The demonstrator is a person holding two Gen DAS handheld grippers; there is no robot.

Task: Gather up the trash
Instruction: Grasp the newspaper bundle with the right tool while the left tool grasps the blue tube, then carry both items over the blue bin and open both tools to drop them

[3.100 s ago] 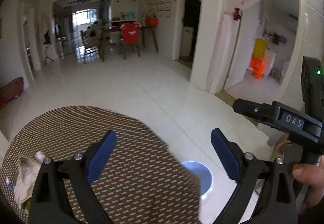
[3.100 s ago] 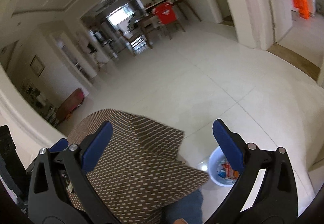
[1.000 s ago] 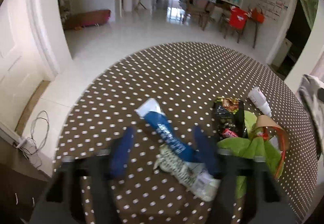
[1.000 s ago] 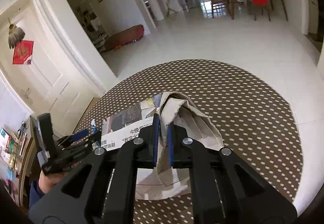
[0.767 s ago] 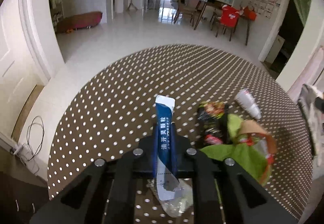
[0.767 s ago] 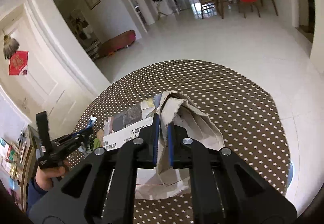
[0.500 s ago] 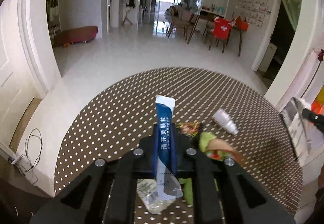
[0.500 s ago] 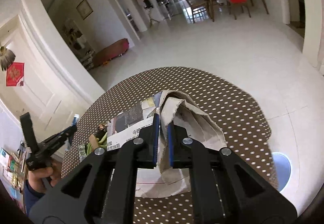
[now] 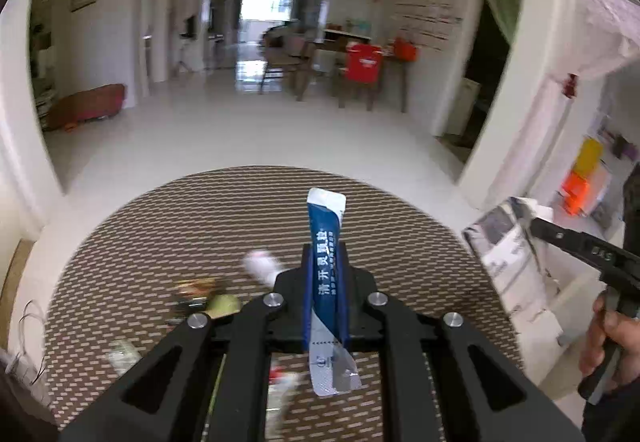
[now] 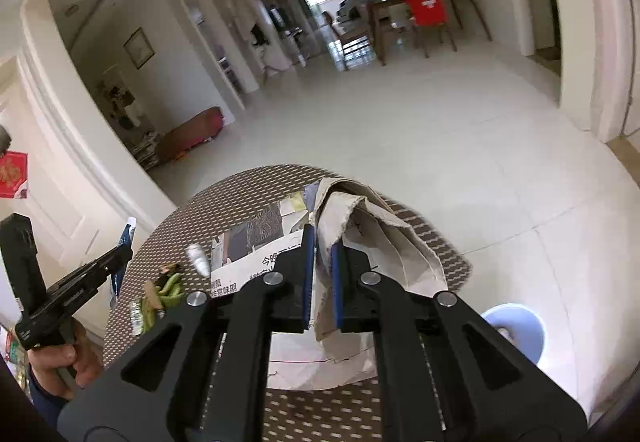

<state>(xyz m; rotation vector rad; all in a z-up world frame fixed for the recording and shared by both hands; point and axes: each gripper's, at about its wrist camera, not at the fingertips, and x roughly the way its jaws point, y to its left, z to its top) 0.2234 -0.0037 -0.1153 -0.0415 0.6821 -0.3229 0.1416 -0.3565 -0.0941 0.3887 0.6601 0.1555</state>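
- Left gripper (image 9: 325, 274): jaws just closed on the blue sachet (image 9: 325, 242), now pinched upright & lifted off the round table (image 9: 160, 226).
- Right gripper (image 10: 320, 274): still clamped narrow on the folded newspaper (image 10: 360, 226), carried right w/ it.
- Bin (image 10: 516, 330) on floor, near right of table; prob. next stop for both.
- Left behind: small bottle (image 9: 262, 266), wrappers (image 9: 196, 292) at near left.

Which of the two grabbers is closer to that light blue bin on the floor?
Right. The right gripper, clamped on crumpled newspaper, hangs over the table edge beside the bin. The left gripper, clamping a blue sachet, is across the table.
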